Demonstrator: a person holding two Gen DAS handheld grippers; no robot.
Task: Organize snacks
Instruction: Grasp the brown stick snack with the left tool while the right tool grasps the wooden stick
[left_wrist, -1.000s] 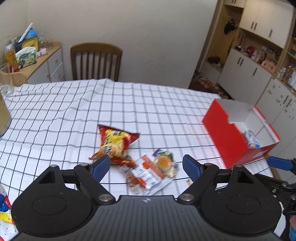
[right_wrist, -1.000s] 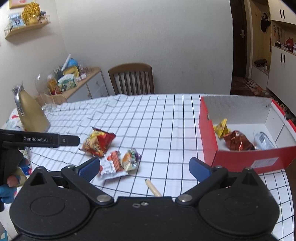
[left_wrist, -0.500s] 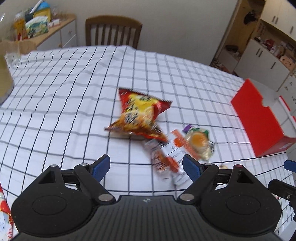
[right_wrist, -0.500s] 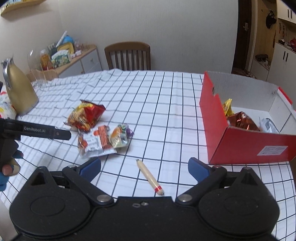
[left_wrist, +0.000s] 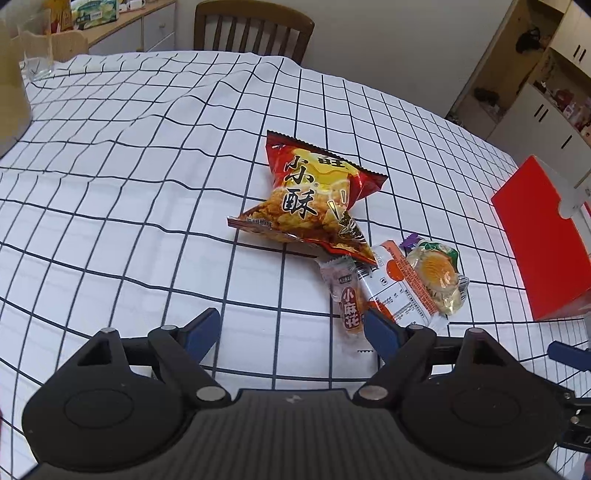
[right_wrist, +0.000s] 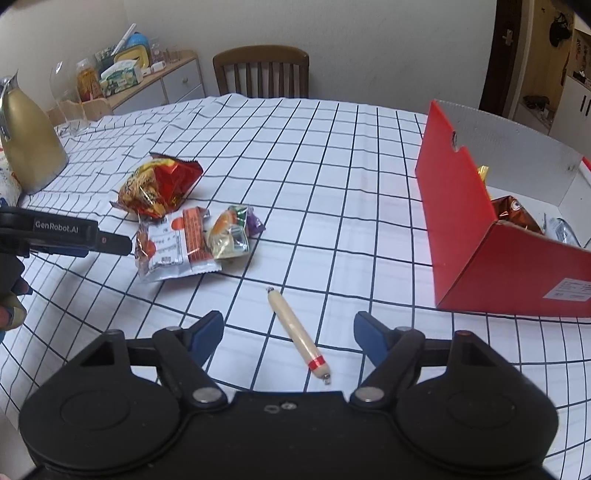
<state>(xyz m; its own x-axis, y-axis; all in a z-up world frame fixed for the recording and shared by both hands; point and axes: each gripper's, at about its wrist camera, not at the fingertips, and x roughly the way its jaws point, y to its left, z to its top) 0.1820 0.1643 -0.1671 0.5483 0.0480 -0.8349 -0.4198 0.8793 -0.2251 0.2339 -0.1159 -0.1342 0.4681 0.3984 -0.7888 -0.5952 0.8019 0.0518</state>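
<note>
The left gripper (left_wrist: 291, 328) is held low over the bench (left_wrist: 110, 206), which is covered with a white checked cloth. Its fingers (left_wrist: 201, 328) are spread wide and nothing is held between them. Just in front of them a red chip bag (left_wrist: 314, 199) is seen, and its lower corner lies over a white and orange packet (left_wrist: 402, 288). A small twist snack (left_wrist: 347, 299) and a clear wrapped cake (left_wrist: 439, 277) lie touching that packet.

The right gripper (right_wrist: 288, 330) is also opened wide and is empty. A sausage stick (right_wrist: 297, 332) lies on the cloth between its fingers (right_wrist: 207, 330). The red box (right_wrist: 480, 236) stands at the right, well apart from the pile, with some snacks already inside.
</note>
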